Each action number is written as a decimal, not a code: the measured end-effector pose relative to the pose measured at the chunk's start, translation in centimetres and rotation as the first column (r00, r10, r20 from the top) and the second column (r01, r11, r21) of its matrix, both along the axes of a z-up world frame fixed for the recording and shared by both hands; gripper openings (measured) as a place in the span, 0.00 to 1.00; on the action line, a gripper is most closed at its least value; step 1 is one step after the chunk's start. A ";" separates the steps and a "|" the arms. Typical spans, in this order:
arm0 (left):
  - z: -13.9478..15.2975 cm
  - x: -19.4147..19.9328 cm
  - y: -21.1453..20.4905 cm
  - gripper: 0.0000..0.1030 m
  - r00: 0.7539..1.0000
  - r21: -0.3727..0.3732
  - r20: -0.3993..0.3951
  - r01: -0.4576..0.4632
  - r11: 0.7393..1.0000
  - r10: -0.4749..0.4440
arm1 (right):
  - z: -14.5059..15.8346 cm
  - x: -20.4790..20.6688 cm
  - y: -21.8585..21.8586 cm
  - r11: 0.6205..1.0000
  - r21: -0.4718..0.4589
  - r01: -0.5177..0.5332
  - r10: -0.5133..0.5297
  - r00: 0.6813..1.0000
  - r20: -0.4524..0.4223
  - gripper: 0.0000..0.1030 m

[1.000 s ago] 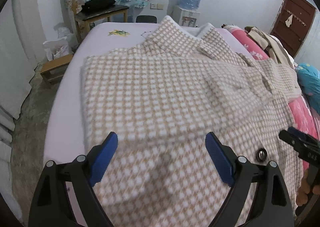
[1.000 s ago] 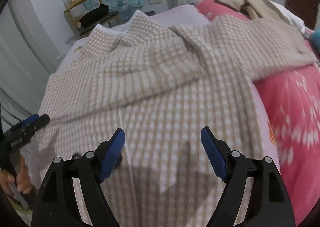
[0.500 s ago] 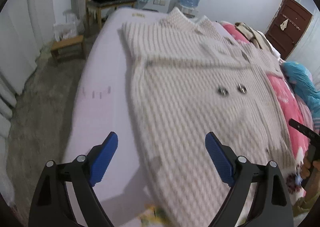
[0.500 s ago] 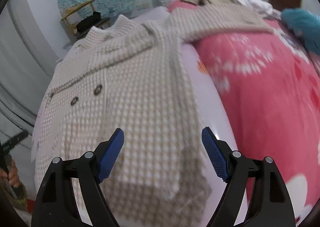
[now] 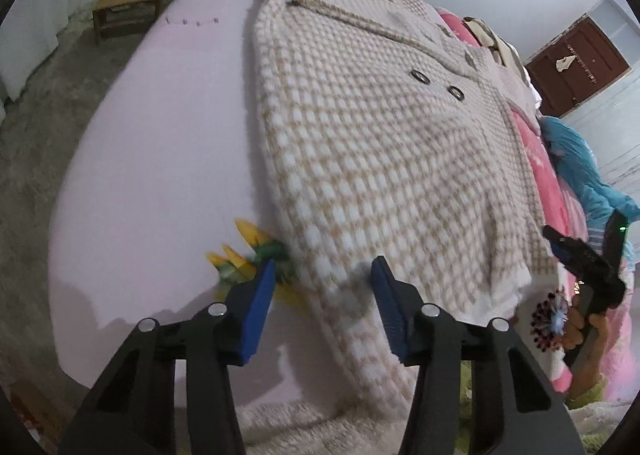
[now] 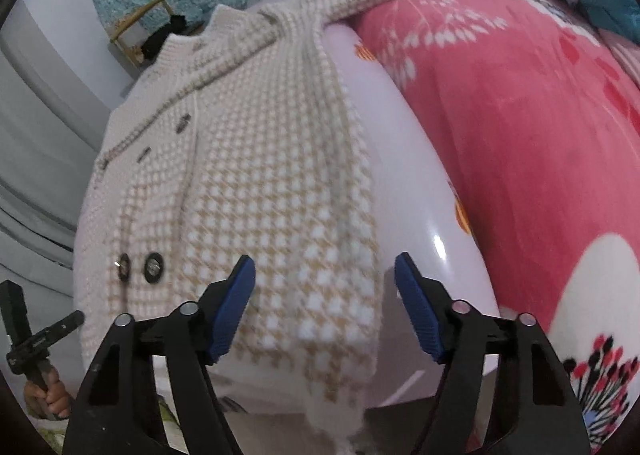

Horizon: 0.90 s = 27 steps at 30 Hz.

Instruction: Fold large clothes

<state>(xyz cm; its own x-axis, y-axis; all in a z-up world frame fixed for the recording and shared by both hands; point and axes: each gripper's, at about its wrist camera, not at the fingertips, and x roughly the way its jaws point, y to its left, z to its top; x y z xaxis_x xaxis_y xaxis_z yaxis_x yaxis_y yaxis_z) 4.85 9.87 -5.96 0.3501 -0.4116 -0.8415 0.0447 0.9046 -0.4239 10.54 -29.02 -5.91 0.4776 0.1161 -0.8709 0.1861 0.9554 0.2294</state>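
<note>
From the left wrist view, one knitted coat (image 5: 372, 143) in a beige and white check is lying spread on the bed (image 5: 160, 143), whose sheet is smooth and pale lilac. Two round dark buttons (image 5: 420, 76) are sitting side by side on its front. The left gripper (image 5: 322, 291) is hanging over the coat's near hem corner, its two blue ribbed fingers (image 5: 256, 307) closing; the fuzzy hem is lying between them, but they are not yet pressing on it. One yellow and green printed motif (image 5: 248, 251) is showing on the sheet just beside the hem.

From the right wrist view, the same coat (image 6: 256, 191) is lying with one sleeve draped over a pink flowered blanket (image 6: 520, 127). The right gripper (image 6: 324, 295) is hovering above the hem's other corner, its two blue fingers (image 6: 416, 303) closing too, standing apart with the thick knit between them and not clamped. Two buttons (image 6: 152, 267) are showing near the hem, and further up more, blurred.
</note>
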 end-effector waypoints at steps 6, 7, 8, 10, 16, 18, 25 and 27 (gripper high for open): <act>-0.7 -1.5 -1.1 0.42 0.999 -0.048 -0.040 0.026 0.998 -0.028 | -0.2 -1.7 -0.7 1.000 0.015 0.023 -0.023 1.000 0.000 0.55; -0.8 -1.6 -1.3 0.40 0.998 -0.058 -0.045 0.029 0.998 -0.031 | -0.4 -2.0 -0.7 1.000 0.021 0.021 -0.021 1.000 -0.008 0.51; -0.9 -1.7 -1.5 0.39 0.998 -0.077 -0.053 0.032 0.997 -0.036 | -0.5 -2.1 -0.7 0.999 0.029 0.020 -0.019 1.000 -0.013 0.48; -1.2 -2.0 -1.8 0.37 0.997 -0.097 -0.062 0.037 0.995 -0.043 | -0.8 -2.4 -0.5 0.998 0.057 0.012 -0.010 1.000 -0.026 0.37; -1.2 -2.1 -2.1 0.16 0.998 -0.074 -0.051 0.033 0.997 -0.037 | -1.4 -3.0 -0.5 0.998 0.058 0.029 -0.028 0.999 -0.024 0.11; -0.5 -2.4 -2.2 0.10 0.999 -0.043 -0.018 0.045 0.998 -0.046 | -0.8 -3.5 -0.4 0.999 0.047 0.020 -0.020 1.000 -0.010 0.07; 4.2 -2.9 0.5 0.07 0.990 0.020 0.128 0.054 0.998 -0.056 | 5.6 -6.4 1.5 0.997 0.063 -0.039 0.030 0.990 0.141 0.05; 5.1 -2.6 2.1 0.07 0.988 0.040 0.149 0.032 0.999 -0.038 | 6.7 -7.1 2.5 0.993 0.096 -0.074 0.058 0.986 0.159 0.05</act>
